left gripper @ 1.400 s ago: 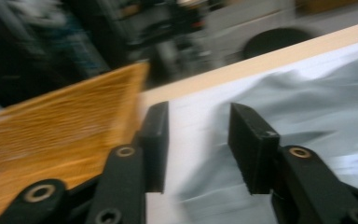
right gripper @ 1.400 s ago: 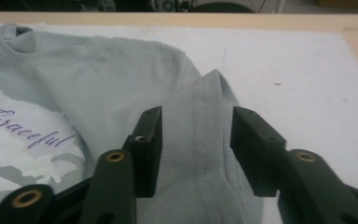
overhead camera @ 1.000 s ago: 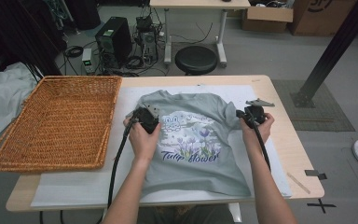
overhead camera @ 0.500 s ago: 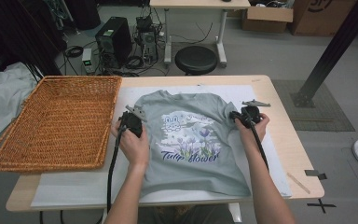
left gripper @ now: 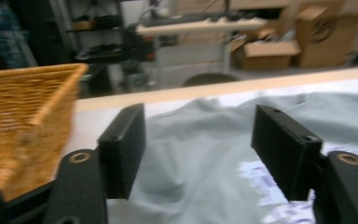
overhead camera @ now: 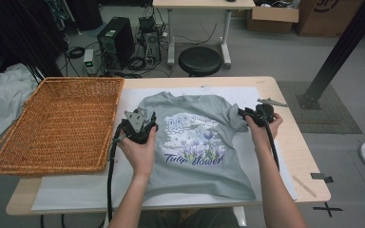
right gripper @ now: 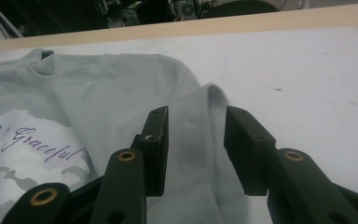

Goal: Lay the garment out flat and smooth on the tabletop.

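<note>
From above, the shirt's [overhead camera: 195,142] whole flower picture shows; up close, both grippers [left gripper: 200,154] [right gripper: 193,149] have just been opening, with nothing pinched.

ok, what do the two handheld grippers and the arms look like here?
Both are black. The left gripper carries a grey three-cornered plate on top; the right gripper has one sticking out too. Each trails a thick black cable along the forearm. Up close, the jaws are flat black rectangular blocks on arms with brass-ringed holes. Forearms bare, no sleeves.
</note>
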Demonstrator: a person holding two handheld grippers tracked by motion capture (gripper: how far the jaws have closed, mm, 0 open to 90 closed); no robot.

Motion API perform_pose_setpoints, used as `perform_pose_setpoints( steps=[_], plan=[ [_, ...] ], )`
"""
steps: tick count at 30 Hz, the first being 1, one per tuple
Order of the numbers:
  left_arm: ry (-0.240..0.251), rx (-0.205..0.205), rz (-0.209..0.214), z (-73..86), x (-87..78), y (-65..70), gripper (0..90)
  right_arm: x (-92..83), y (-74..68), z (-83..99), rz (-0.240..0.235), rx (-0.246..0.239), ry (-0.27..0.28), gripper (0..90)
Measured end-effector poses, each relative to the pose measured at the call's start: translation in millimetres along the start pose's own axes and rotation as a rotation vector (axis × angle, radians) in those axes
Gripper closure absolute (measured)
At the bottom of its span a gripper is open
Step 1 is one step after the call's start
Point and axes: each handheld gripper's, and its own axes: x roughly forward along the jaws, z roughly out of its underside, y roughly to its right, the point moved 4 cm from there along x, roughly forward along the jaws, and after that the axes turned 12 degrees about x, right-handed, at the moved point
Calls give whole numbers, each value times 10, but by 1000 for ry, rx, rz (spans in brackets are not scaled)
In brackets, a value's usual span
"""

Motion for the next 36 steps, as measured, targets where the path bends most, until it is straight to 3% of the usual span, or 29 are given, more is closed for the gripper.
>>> perform_pose_setpoints(
  steps=[1, 4, 7, 9, 12, 15, 18, 22, 23, 25, 27, 28, 29, 30, 31, 32, 33, 34, 35, 36],
  plan=[
    [6, -10, 9, 3, -2, 6, 331, 105, -23, 24, 25, -20, -12, 617],
    [16, -35, 24, 15, 3, 8, 311, 192, -30, 54, 18, -14, -17, 640],
    [12, -31, 32, 40, 17, 12, 311, 296, -19, 122, 53, -32, -85, 881],
    [-2, -26, 33, 66, 28, 2, 310, 265, -14, 123, 67, -29, -93, 900],
    [-13, -30, 34, 91, 37, -5, 310, 200, 3, 105, 105, -49, -96, 900],
    [-11, -37, 38, 116, 28, 8, 311, 45, 81, 61, 155, -27, -81, 900],
    [-31, -33, 35, 157, 34, 20, 309, -185, 212, 38, 237, 1, -73, 900],
    [-50, -50, 18, 219, 33, -2, 310, -301, 268, 50, 279, 11, -75, 900],
    [-64, -58, 26, 239, 40, -5, 310, -337, 286, 69, 289, 25, -82, 878],
    [-64, -54, 24, 242, 50, -9, 309, -375, 288, 63, 314, 35, -66, 733],
    [-59, -61, 24, 238, 61, -13, 309, -402, 277, 42, 317, 43, -44, 739],
    [-52, -74, 23, 230, 78, -18, 310, -403, 209, -29, 277, 32, 3, 717],
    [-44, -88, 26, 221, 99, -24, 310, -403, 209, -29, 277, 32, 3, 717],
    [-33, -103, 28, 210, 126, -27, 310, -369, 146, -71, 220, 17, 21, 706],
    [-30, -103, 40, 180, 190, -27, 302, -276, -8, -148, 149, -44, 38, 679],
    [-30, -103, 40, 180, 190, -27, 300, -276, -8, -148, 149, -44, 38, 679],
    [-24, -99, 47, 159, 226, -22, 294, -155, -162, -221, 81, -86, 54, 669],
    [-14, -103, 51, 137, 263, -19, 287, -76, -225, -254, 52, -104, 50, 662],
    [-15, -107, 56, 125, 292, -19, 287, -76, -225, -254, 52, -104, 50, 662],
    [-25, -94, 56, 93, 366, -22, 282, 111, -307, -303, 40, -144, 11, 648]
  ],
)
